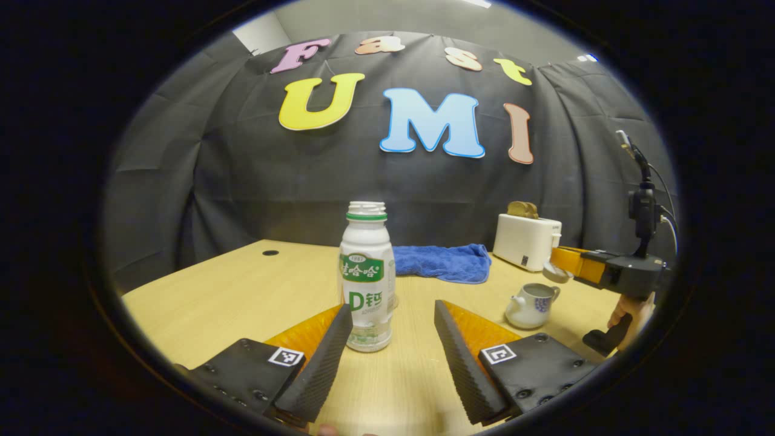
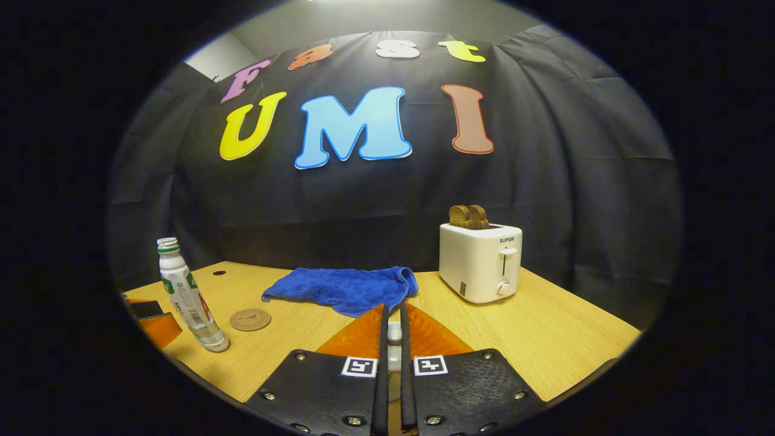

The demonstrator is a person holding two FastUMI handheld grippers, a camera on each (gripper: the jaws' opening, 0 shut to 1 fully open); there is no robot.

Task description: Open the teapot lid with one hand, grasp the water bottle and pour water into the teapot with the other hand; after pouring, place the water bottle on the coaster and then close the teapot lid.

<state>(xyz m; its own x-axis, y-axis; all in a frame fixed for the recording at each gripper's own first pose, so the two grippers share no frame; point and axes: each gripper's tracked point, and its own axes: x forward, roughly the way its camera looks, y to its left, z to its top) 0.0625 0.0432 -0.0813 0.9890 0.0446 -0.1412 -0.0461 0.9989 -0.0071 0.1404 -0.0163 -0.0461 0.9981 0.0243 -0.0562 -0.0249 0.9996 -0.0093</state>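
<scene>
A white water bottle (image 1: 366, 278) with a green label stands uncapped on the wooden table (image 1: 230, 290). My left gripper (image 1: 393, 330) is open right in front of it, its left finger (image 1: 330, 357) close beside the bottle's base. The white teapot (image 1: 531, 306) sits lidless to the right. Above it, my right gripper (image 1: 560, 266) holds the teapot lid (image 1: 554, 274). In the right gripper view, that gripper (image 2: 392, 312) is shut on the lid (image 2: 394, 338). A round brown coaster (image 2: 250, 319) lies beside the bottle (image 2: 187, 297), where the left gripper (image 2: 151, 321) also shows.
A blue towel (image 1: 442, 261) lies at the back of the table. A white toaster (image 2: 480, 260) with toast in it stands at the back right. A hand (image 1: 633, 312) holds the right gripper at the table's right edge.
</scene>
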